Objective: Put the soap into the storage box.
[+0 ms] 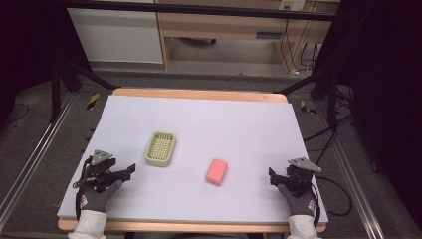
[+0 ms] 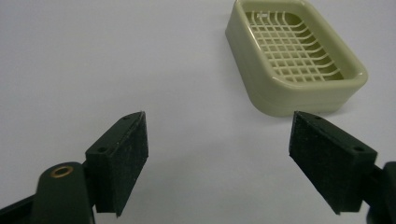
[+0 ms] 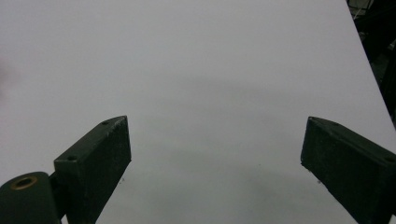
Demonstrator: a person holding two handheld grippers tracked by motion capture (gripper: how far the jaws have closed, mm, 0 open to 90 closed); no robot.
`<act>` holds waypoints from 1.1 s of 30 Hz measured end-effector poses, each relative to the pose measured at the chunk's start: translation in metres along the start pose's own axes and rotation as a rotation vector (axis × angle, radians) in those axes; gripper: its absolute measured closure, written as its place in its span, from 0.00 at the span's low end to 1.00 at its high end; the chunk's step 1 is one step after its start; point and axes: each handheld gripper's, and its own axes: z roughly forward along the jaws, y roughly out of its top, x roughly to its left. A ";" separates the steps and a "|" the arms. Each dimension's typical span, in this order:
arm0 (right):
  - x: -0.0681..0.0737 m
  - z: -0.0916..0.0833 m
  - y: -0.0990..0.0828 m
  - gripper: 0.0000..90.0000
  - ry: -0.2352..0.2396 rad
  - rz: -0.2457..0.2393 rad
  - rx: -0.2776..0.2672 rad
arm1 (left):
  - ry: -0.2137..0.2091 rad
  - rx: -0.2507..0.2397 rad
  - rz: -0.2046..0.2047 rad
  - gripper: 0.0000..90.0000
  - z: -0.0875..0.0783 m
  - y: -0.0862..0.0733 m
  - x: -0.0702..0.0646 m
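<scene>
Left gripper (image 2: 217,154) and right gripper (image 3: 215,163): jaws spread wide, grasping nothing, above the worktop (image 1: 239,119). Soap dish (image 2: 292,56) just beyond the left jaws; pink soap (image 1: 217,171) apart.

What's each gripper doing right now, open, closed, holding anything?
Left gripper: open, holding nothing, soap dish just ahead of it.
Right gripper: open, holding nothing, over bare table.

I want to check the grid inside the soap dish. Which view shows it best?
The left gripper view: the soap dish lies close, its grid clear. The high view shows it small.
</scene>
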 end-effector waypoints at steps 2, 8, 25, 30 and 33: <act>-0.001 0.000 -0.001 0.09 0.006 0.005 0.002 | -0.001 -0.005 0.001 0.23 -0.001 0.000 -0.002; 0.000 0.001 -0.001 0.09 0.001 -0.002 0.010 | -0.004 -0.014 0.012 0.26 -0.003 0.002 -0.008; 0.003 0.001 -0.001 0.09 -0.015 -0.023 0.022 | -0.019 -0.028 0.047 0.34 -0.006 0.005 -0.025; 0.005 0.001 -0.001 0.09 -0.021 -0.028 0.024 | -0.031 -0.033 0.046 0.35 -0.006 0.006 -0.029; 0.006 0.001 0.000 0.09 -0.020 -0.026 0.024 | -0.039 -0.031 0.051 0.35 -0.007 0.007 -0.032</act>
